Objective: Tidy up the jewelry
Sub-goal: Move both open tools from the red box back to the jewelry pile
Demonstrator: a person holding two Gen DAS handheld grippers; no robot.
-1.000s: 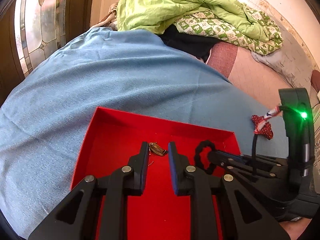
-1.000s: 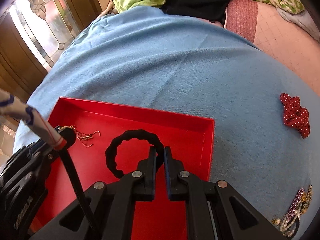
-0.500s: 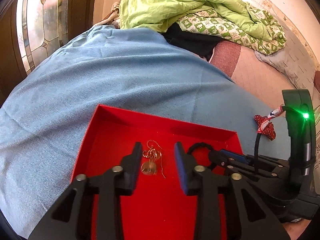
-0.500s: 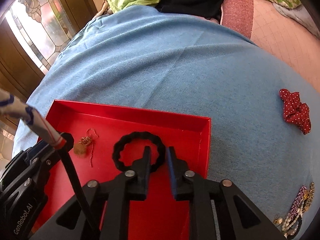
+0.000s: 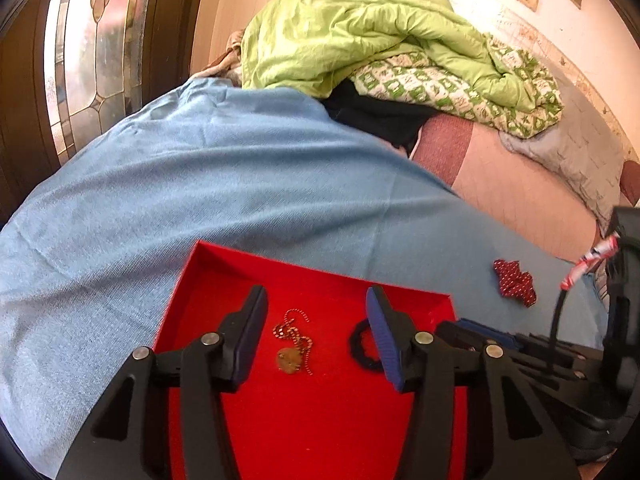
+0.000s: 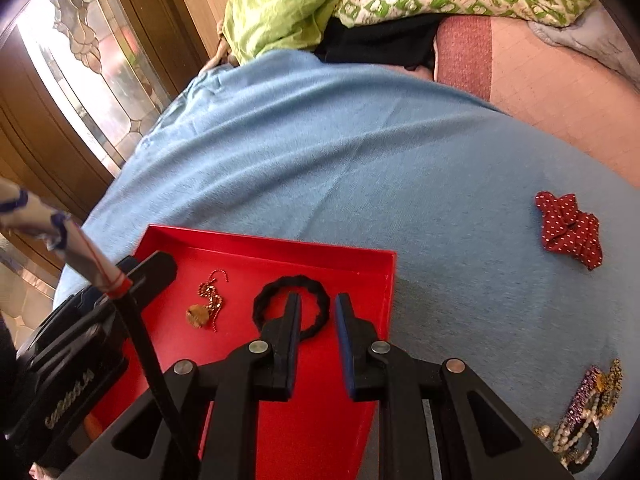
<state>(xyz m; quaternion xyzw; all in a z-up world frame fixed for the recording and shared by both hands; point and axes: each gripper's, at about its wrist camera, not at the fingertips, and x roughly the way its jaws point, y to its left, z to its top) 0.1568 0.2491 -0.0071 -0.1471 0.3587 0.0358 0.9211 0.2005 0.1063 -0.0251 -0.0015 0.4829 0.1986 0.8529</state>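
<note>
A: Bed under a light blue blanket (image 6: 360, 152); shallow red cardboard tray (image 6: 384, 276) holds a gold chain with a round pendant (image 5: 292, 344) and a black braided hair ring (image 6: 292, 308).

B: Risk?

A: Bead pile (image 6: 588, 412) could tangle when lifted. Left tongs (image 5: 316, 332) just spread, empty, over the chain. Right tongs (image 6: 316, 320) slightly parted, empty, over the ring.

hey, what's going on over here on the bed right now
A person with a gripper in each hand is sorting jewelry into a red tray on a blue blanket. The left gripper, jaws just opening, has let go of a gold chain; the right gripper stands open over a black ring-shaped band. A red scrunchie and beaded pieces wait outside.
</note>
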